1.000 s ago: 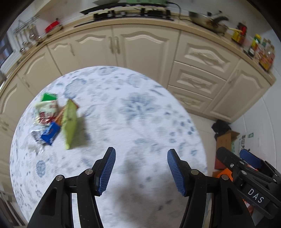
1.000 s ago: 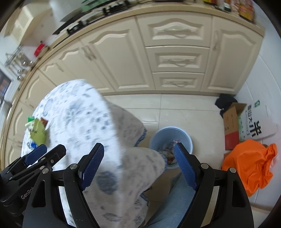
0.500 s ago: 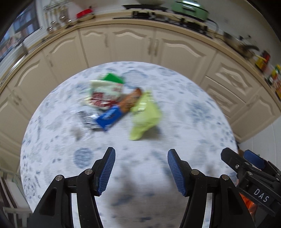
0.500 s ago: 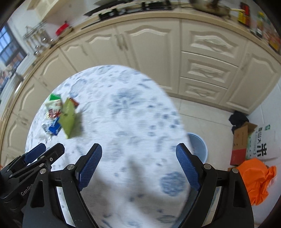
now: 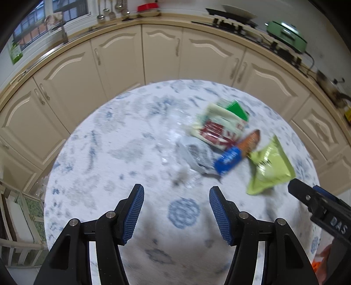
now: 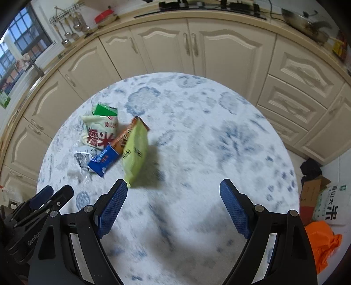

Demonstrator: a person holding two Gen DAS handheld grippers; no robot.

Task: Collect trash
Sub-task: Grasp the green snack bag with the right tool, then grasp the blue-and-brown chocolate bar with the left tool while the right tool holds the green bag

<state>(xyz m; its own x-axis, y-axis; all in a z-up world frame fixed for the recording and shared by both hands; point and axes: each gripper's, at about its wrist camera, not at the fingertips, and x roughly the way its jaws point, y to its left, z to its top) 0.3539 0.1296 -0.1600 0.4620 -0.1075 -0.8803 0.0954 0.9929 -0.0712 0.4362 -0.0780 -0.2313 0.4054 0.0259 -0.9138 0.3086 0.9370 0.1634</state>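
Observation:
A heap of snack wrappers lies on the round table with its blue-flowered white cloth. It holds a lime-green bag, a blue wrapper, an orange-brown wrapper, a white and red bag, a green packet and a clear crumpled one. My left gripper hovers open, short of the heap and to its left. My right gripper stands wide open over bare cloth, the lime bag's tip near its left finger. Nothing is between either pair of pads.
Cream kitchen cabinets curve behind the table, with a counter carrying a pan and utensils. On the floor at right sit a cardboard box and an orange bag. The table's near half is plain cloth.
Both grippers have swung leftward over the table. The wrapper heap moved from the left of the left wrist view to its right; the floor bin left the right wrist view.

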